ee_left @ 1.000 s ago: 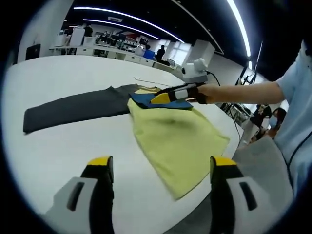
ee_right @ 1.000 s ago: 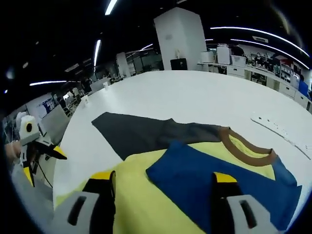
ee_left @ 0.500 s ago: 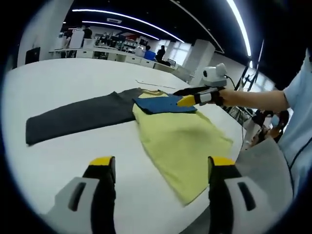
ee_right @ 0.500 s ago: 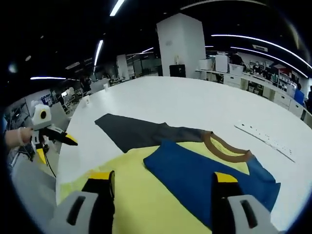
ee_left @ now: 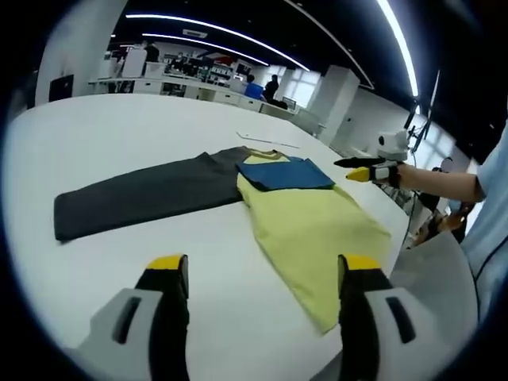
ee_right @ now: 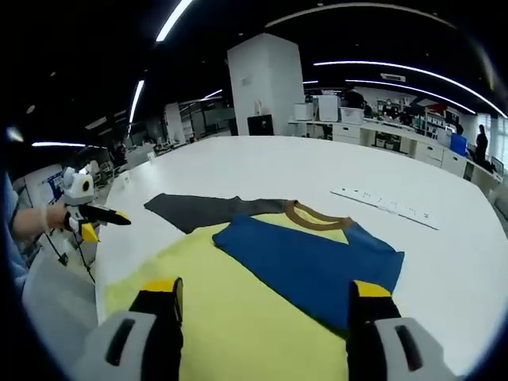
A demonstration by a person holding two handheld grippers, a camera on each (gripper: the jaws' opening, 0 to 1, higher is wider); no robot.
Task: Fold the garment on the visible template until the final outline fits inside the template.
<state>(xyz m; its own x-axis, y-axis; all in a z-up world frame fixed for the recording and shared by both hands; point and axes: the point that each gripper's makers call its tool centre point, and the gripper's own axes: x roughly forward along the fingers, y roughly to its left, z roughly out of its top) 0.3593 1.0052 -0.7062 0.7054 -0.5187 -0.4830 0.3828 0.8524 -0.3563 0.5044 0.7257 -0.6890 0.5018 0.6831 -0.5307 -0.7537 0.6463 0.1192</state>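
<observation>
A yellow T-shirt point(ee_left: 313, 226) with a brown collar point(ee_right: 313, 214) lies flat on the white table point(ee_left: 119, 119). Its blue sleeve point(ee_left: 286, 173) is folded onto the yellow body. The collar end overlaps a long dark grey template sheet point(ee_left: 143, 194) stretching left. My left gripper point(ee_left: 258, 278) hovers open over bare table short of the shirt's edge. My right gripper point(ee_right: 266, 294) stands open above the yellow body point(ee_right: 238, 302), with the blue sleeve point(ee_right: 309, 258) ahead of it. In the left gripper view the right gripper point(ee_left: 353, 168) hangs off the shirt's right side, apart from it.
A thin white strip point(ee_right: 389, 206) lies on the table beyond the collar. The left gripper point(ee_right: 107, 224), held by a hand, sits past the table's edge. The table edge point(ee_left: 397, 230) runs close to the shirt's hem. Desks and people stand far behind.
The right gripper has drawn back from over the blue sleeve to beyond the shirt's side. The sleeve stays folded on the yellow body. Both views shifted a little.
</observation>
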